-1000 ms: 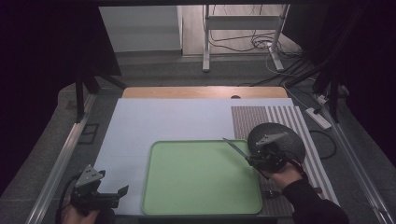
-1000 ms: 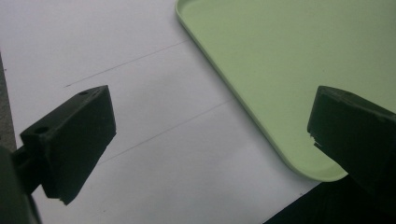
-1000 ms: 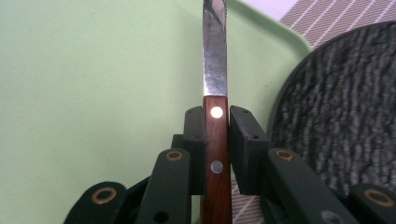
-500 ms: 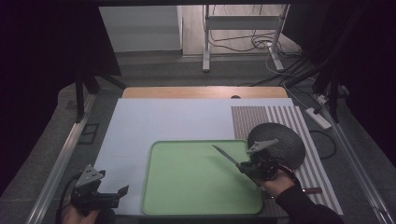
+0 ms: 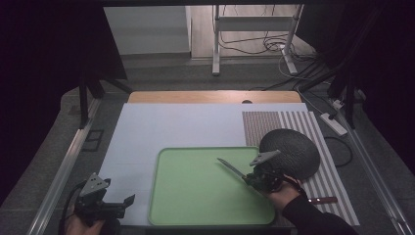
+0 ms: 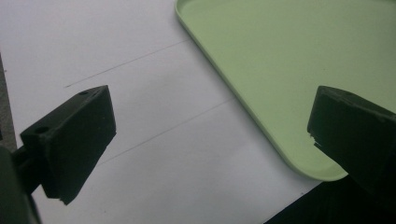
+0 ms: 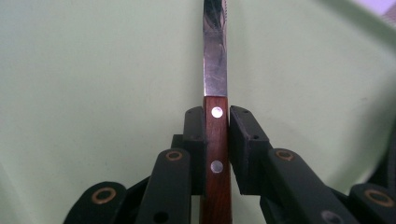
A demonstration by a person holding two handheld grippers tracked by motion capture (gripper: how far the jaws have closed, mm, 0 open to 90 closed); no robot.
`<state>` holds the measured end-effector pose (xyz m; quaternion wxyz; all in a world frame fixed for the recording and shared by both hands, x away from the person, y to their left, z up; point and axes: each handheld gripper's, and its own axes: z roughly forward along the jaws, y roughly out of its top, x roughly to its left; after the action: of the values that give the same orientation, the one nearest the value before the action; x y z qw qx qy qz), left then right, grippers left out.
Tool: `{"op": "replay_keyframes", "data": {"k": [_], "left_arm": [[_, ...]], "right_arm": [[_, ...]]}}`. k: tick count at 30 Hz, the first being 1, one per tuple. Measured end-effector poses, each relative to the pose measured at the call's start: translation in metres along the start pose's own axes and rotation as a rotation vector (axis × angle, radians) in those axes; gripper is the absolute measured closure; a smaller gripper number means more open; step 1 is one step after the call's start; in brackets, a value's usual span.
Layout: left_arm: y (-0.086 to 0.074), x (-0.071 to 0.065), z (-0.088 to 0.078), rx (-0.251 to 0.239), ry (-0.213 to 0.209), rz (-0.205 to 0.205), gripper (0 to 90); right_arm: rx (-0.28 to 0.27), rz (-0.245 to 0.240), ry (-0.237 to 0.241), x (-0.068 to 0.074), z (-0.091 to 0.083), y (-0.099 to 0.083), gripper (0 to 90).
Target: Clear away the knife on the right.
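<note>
Gripping the knife [image 7: 215, 93] by its wooden handle, my right fingers [image 7: 243, 140] risked letting it pivot; left fingers [image 6: 70, 140] gaped empty beside the tray [image 6: 261, 70].

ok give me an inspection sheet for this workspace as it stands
surface: pale sheet over a wooden table, striped mat at the right
job's things: knife with wooden handle, blade out over the green tray
clutter: dark round woven piece on the striped mat; a second wooden-handled utensil near its front edge
grippers: right gripper shut on the knife handle above the tray; left gripper open, nothing between its jaws, beside the tray's near left corner
cables: loose cables and a power strip on the floor
surroundings: metal stand, dark room edges
</note>
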<state>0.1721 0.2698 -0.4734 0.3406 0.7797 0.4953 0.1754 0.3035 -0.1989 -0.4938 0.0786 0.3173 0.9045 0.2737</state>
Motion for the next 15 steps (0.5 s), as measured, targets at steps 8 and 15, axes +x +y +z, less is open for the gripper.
{"op": "replay_keyframes", "data": {"k": [8,15], "left_arm": [[0.0,0.0,0.0,0.0,-0.001,0.001,1.6],[0.0,0.0,0.0,0.003,0.0,0.002,1.6]], "right_arm": [[0.081,-0.039,0.007,0.007,0.012,-0.003,76.9],[0.077,-0.008,0.032,0.003,0.01,-0.002,63.1]]}}
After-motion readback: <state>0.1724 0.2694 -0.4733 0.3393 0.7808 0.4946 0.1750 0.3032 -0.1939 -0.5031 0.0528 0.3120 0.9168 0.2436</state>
